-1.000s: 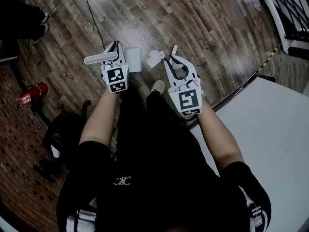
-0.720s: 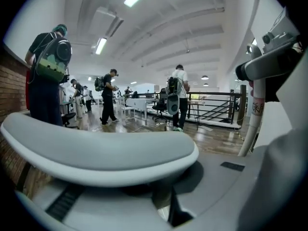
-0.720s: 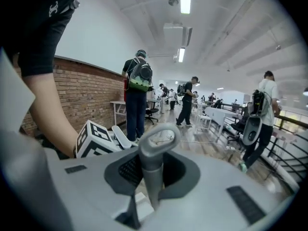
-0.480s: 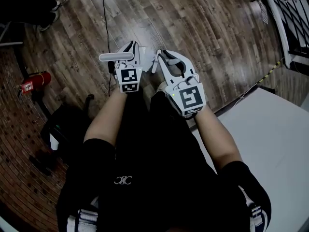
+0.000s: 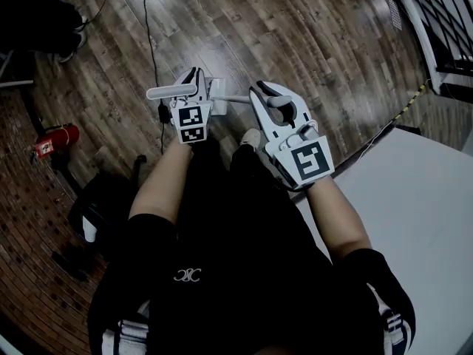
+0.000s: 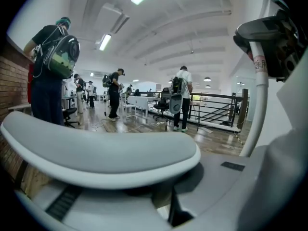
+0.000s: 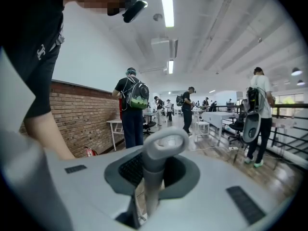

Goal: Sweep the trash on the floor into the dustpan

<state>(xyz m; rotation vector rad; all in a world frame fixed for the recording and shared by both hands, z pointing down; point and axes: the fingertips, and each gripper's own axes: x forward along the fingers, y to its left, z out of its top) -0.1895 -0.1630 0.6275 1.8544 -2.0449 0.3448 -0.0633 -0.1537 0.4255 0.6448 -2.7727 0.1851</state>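
In the head view my left gripper (image 5: 189, 81) is shut on a broad white dustpan handle (image 5: 171, 91) that lies crosswise in its jaws. A bit of the white dustpan (image 5: 213, 88) shows just past it, above the wooden floor. My right gripper (image 5: 267, 96) is shut on the grey looped end of the broom handle (image 5: 278, 101). A thin white rod (image 5: 232, 99) runs from there toward the left gripper. The left gripper view has the dustpan handle (image 6: 96, 153) filling the jaws. The broom's grey grip (image 7: 159, 155) stands upright between the jaws in the right gripper view. I can make out no trash.
A red fire extinguisher (image 5: 55, 140) lies at the left by the brick wall. A black cable (image 5: 150, 39) runs over the floor ahead. A dark bag (image 5: 103, 198) sits by my left leg. A white table (image 5: 414, 198) stands at the right, with a railing (image 5: 443, 21) beyond. Other people stand further off.
Both grippers have stayed shut on their handles. The right gripper has swung out to the right and turned. The white piece seen beside the dustpan a second ago is out of sight.
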